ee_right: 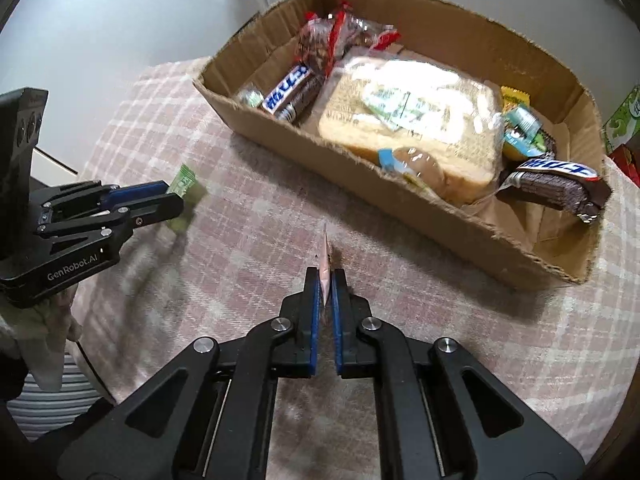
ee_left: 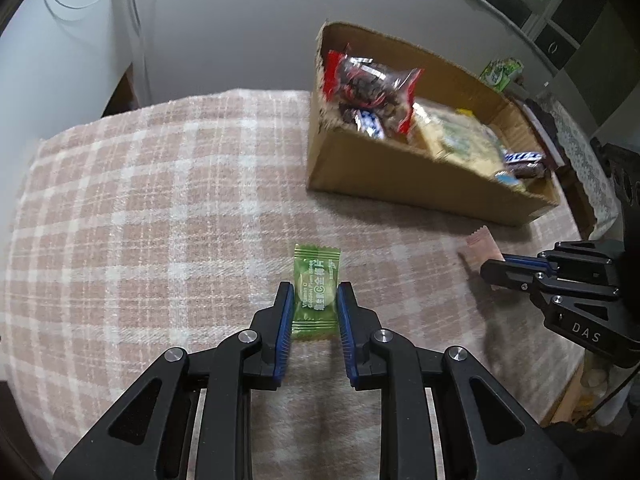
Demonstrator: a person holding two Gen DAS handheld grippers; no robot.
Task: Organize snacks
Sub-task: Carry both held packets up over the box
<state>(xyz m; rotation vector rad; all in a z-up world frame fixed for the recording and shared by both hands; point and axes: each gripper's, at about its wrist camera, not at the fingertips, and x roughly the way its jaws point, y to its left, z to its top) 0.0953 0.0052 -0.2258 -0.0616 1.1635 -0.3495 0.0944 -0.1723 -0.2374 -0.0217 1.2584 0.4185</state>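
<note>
My left gripper is shut on a green plum-candy packet above the pink plaid cloth; it also shows in the right wrist view, held at the left gripper's tips. My right gripper is shut on a thin pink sachet, held edge-on; the left wrist view shows the sachet at the right gripper's tips. An open cardboard box holds several snacks: red-wrapped packs, chocolate bars, wrapped bread.
The box stands at the far right of the cloth-covered table. A white wall lies behind. A green carton stands beyond the box. The table edge drops off at right.
</note>
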